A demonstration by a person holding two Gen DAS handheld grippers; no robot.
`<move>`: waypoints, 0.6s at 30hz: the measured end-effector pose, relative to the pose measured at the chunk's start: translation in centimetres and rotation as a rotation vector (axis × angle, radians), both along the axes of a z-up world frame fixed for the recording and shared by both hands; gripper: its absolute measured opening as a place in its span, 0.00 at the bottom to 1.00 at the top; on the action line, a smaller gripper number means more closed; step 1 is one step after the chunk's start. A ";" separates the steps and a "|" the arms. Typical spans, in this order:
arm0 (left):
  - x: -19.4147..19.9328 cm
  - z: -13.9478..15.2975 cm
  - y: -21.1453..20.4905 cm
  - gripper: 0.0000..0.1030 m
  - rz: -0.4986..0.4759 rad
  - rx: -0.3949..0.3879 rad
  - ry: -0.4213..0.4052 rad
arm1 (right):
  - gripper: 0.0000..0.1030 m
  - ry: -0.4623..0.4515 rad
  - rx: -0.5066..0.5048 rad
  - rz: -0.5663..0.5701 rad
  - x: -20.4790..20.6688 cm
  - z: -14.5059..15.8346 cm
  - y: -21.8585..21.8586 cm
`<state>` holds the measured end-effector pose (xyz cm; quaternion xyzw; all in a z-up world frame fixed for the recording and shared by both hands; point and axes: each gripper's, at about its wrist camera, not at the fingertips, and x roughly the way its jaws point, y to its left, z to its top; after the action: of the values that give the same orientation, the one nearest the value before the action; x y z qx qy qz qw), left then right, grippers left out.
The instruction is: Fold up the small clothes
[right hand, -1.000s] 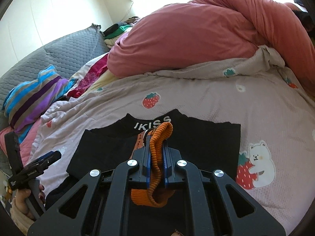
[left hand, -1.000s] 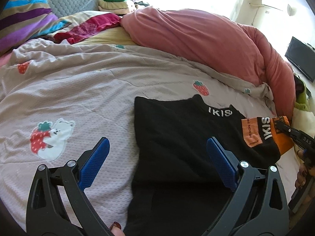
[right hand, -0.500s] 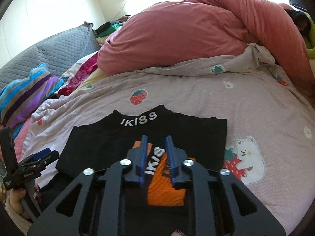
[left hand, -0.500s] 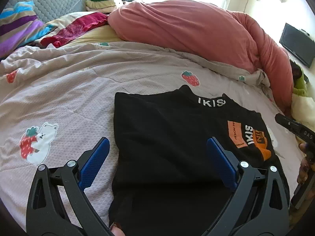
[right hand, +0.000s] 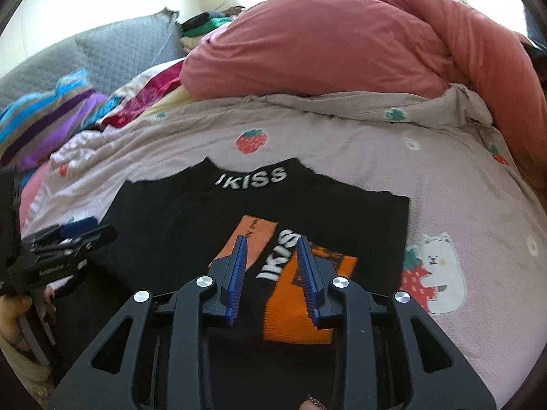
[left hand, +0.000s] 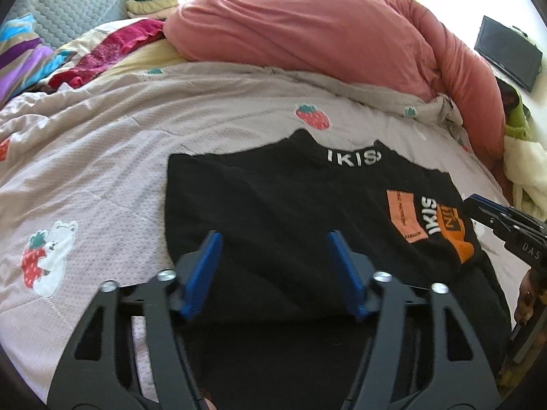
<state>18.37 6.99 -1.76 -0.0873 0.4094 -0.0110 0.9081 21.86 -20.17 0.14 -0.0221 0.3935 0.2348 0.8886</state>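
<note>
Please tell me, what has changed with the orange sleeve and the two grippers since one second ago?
The right gripper let go of the orange sleeve; it now lies flat on the black top, jaws just opening. The left gripper has been closing, nothing between its fingers. The bedding stayed unchanged.

The bottom of the black top (left hand: 273, 212) is hidden under the left gripper's (left hand: 273, 266) fingers (left hand: 201, 273) and runs off the lower edge. In the right wrist view its hem is hidden behind the right gripper (right hand: 271, 273). The last letter on the collar (left hand: 354, 157) is blurred. The small words on the orange patch (left hand: 403, 215) are too tiny to read. The stack of clothes (right hand: 201, 24) far beyond the fingers is too small to tell apart.
</note>
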 end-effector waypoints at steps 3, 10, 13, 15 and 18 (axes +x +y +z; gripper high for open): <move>0.4 -0.9 -0.3 0.50 -0.009 0.014 0.040 | 0.28 0.004 -0.030 0.036 -0.2 -0.4 1.4; 0.5 -2.6 0.3 0.50 -0.008 -0.003 0.122 | 0.28 0.002 -0.087 0.106 -0.6 -0.9 4.2; 0.2 -2.7 0.4 0.50 -0.009 -0.008 0.117 | 0.30 0.019 -0.109 0.120 -0.4 -1.5 4.8; 0.0 -2.7 0.4 0.50 -0.010 -0.012 0.115 | 0.31 0.062 -0.142 0.120 0.1 -2.8 4.8; -0.1 -2.6 0.6 0.50 -0.013 -0.023 0.114 | 0.30 0.122 -0.186 0.109 0.4 -4.9 4.2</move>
<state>18.25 7.60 -4.40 -0.0955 0.4608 -0.0166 0.8822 22.29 -15.98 -4.80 -0.1115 0.4651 0.2463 0.8430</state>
